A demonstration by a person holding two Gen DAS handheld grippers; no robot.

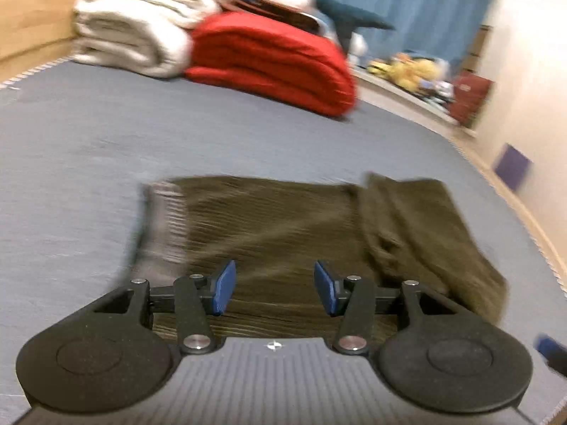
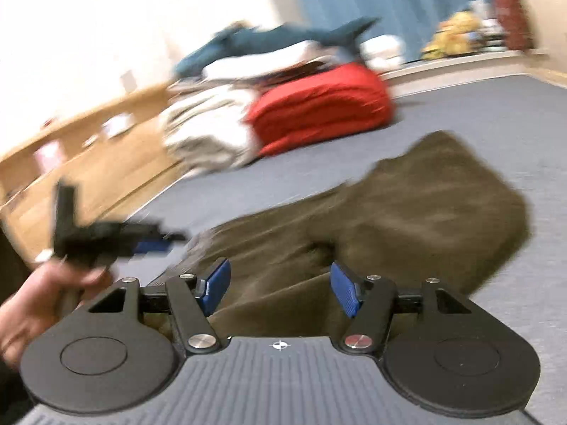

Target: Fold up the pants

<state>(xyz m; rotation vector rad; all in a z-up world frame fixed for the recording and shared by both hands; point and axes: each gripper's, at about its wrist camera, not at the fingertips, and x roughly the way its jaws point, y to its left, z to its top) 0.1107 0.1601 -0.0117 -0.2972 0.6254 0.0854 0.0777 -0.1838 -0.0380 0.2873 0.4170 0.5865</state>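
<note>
Olive-brown pants lie folded on the grey bed cover, with a pale waistband at their left end and a loose flap at the right. My left gripper hovers over their near edge, blue pads apart, nothing between them. In the right wrist view the same pants spread ahead and to the right. My right gripper stands open above the cloth with nothing pinched. The left gripper shows there too, blurred, held by a hand at the left.
A red folded blanket and a cream blanket pile sit at the back of the bed, with a blue plush shark on top. A wooden bed frame runs along the left. A wall borders the right side.
</note>
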